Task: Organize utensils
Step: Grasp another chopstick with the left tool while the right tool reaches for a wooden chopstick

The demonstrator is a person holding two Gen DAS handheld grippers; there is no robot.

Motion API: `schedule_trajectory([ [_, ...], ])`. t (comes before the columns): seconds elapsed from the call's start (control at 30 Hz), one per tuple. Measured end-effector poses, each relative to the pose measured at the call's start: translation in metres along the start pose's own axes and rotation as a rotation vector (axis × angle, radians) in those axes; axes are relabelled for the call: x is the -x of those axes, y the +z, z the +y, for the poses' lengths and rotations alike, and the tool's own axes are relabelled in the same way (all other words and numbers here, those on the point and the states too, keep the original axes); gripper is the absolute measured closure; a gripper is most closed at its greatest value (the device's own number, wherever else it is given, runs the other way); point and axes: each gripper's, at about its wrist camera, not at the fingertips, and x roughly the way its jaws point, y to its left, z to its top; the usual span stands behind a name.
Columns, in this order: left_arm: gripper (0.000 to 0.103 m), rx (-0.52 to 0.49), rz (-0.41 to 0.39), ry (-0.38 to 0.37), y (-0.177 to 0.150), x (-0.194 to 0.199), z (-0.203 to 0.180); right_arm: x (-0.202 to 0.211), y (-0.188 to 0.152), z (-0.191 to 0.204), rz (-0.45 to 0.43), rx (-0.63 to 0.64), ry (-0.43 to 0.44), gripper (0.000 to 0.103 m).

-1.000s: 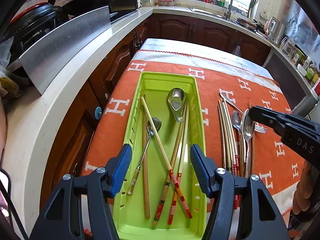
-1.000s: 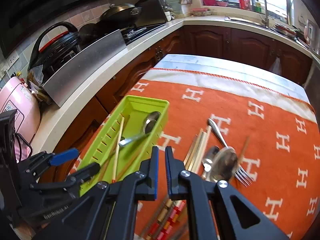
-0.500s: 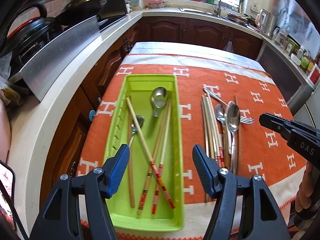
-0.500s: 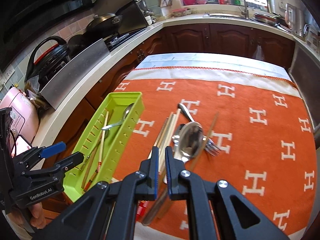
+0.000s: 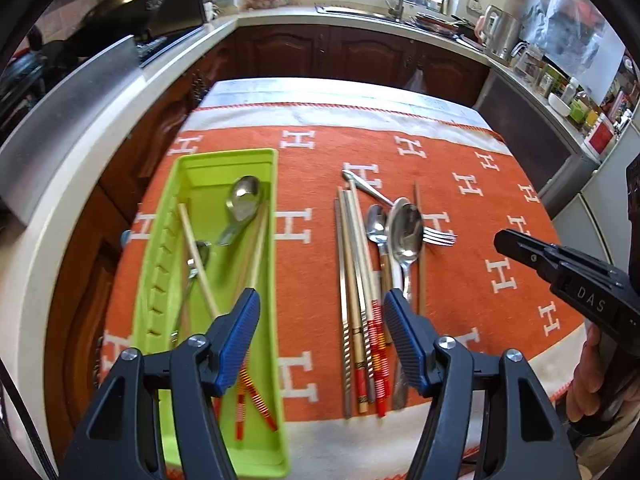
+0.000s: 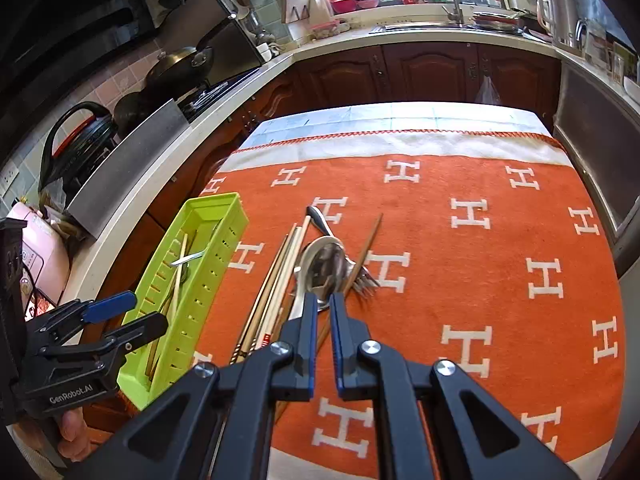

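A lime green utensil tray (image 5: pixel 268 168) (image 6: pixel 224 240) lies on the orange cloth at the left, holding a large spoon (image 5: pixel 242 204), a small spoon and several chopsticks. To its right lie loose chopsticks (image 5: pixel 352 280) (image 6: pixel 276 280), two spoons (image 5: pixel 406 228) (image 6: pixel 320 268), a fork (image 5: pixel 438 236) and a thin brown stick. My left gripper (image 5: pixel 320 312) is open and empty, above the gap between tray and pile; it also shows in the right wrist view (image 6: pixel 120 312). My right gripper (image 6: pixel 325 312) is shut and empty, just in front of the big spoon; it also shows in the left wrist view (image 5: pixel 516 244).
The orange blanket (image 6: pixel 480 260) covers a table. A white counter (image 5: pixel 132 120) with a metal splash guard, pots and a stove runs along the left. Brown cabinets and a sink stand behind. A steel appliance (image 6: pixel 592 160) stands at the right.
Both grippers have pulled back and up from the table. The left one has shifted right, off the tray toward the loose pile. Neither opened nor shut.
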Motion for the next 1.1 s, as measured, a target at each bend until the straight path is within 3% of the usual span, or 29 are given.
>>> schedule_trajectory([
  [0.2,0.088,0.005,0.091,-0.053,0.01,-0.036,-0.008,-0.004,0.0,-0.014,0.005,-0.025,0.006,0.095],
  [0.23,0.091,0.003,0.105,-0.055,0.01,-0.042,-0.01,-0.006,0.0,-0.016,0.008,-0.027,0.009,0.095],
  [0.53,0.096,-0.005,0.19,-0.039,0.006,-0.084,-0.019,-0.025,-0.009,-0.031,0.055,-0.05,0.027,0.095],
  [1.1,0.097,-0.028,0.223,0.042,0.006,-0.11,-0.014,-0.047,-0.017,-0.032,0.106,-0.043,0.068,0.095],
])
